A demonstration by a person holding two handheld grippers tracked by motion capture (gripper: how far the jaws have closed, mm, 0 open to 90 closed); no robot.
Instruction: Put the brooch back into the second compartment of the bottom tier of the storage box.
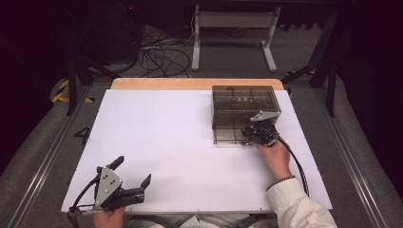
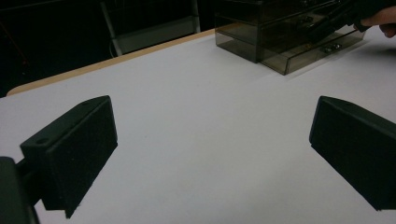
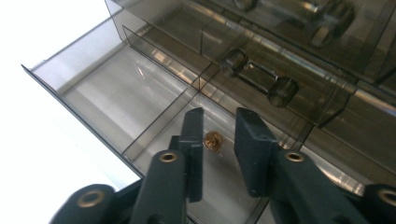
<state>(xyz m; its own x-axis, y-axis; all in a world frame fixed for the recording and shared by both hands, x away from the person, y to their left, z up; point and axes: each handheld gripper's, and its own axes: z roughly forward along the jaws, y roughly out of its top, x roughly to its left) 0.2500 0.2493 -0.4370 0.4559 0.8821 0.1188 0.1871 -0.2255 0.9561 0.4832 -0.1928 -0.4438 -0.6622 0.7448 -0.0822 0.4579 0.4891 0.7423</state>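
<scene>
Down at the far right of the white surface (image 1: 190, 142) sits a smoky, see-through drawer box (image 1: 244, 107), its lowest drawer (image 3: 116, 102) pulled out toward the person. The right gripper (image 3: 219, 154) hangs over that open drawer, jaws parted only a little, with a small gold bead-like object (image 3: 213, 140) lying on the drawer floor between the two jaw tips; whether either jaw touches it I cannot tell, and nothing is held yet.

That little piece looks light, hard and rounded — likely to skid or roll on the slick plastic if nudged from one side. The safest hold is probably straight across its middle, both jaws closing evenly and low against the drawer floor.

The left gripper (image 1: 133, 177) rests near the front left edge of the surface, jaws spread wide and empty — well apart from the box.
</scene>
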